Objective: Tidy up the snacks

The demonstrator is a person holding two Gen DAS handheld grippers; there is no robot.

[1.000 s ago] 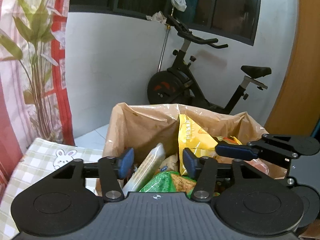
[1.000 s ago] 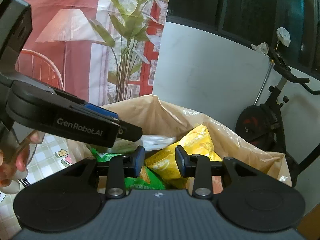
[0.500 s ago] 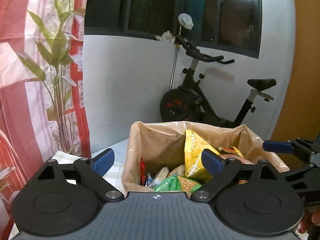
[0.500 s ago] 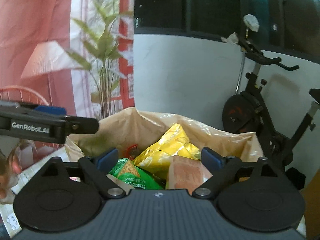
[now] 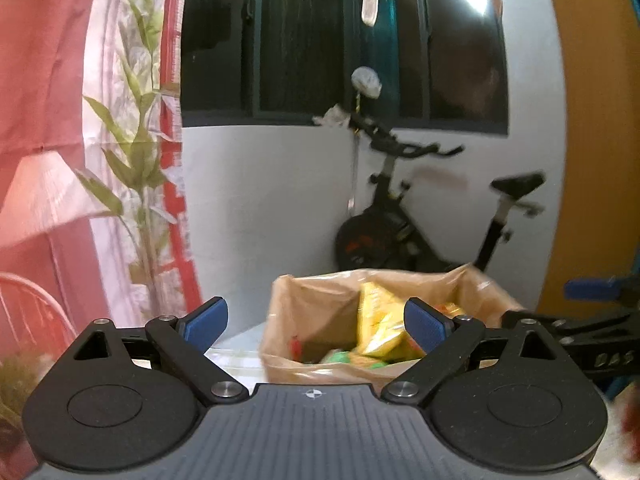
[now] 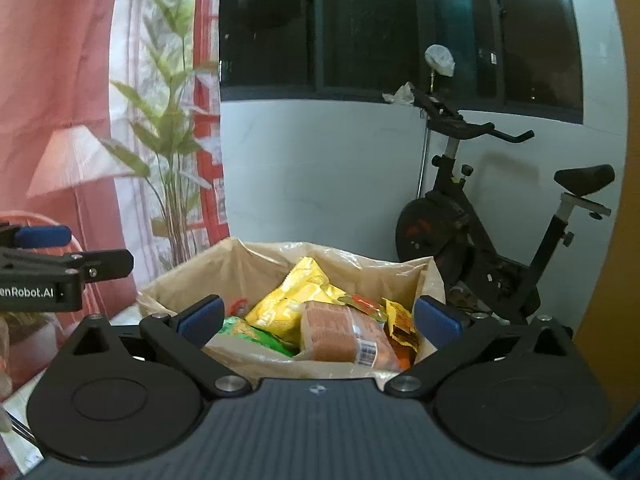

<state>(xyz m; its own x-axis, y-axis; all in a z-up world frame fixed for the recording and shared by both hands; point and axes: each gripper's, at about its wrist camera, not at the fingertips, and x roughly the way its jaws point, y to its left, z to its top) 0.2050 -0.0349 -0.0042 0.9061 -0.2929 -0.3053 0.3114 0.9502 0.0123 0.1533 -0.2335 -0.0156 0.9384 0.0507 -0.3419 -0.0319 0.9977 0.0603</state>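
Left gripper point(image 5: 316, 322): our fingers stand wide apart, nothing between them, short of the box.
Right gripper point(image 6: 319, 318): our fingers are spreading wider, empty, near the box's front rim.
Box point(image 6: 264, 258): lined with a tan plastic bag, before the exercise bike point(image 6: 480, 224).
Snacks: yellow packet point(image 6: 294, 298), green packet point(image 6: 252, 334) and brown packet point(image 6: 340, 332) lie inside the box.

Probably a home: exercise bike point(image 6: 492, 216), floral curtain point(image 6: 168, 80), dark window point(image 6: 360, 24).
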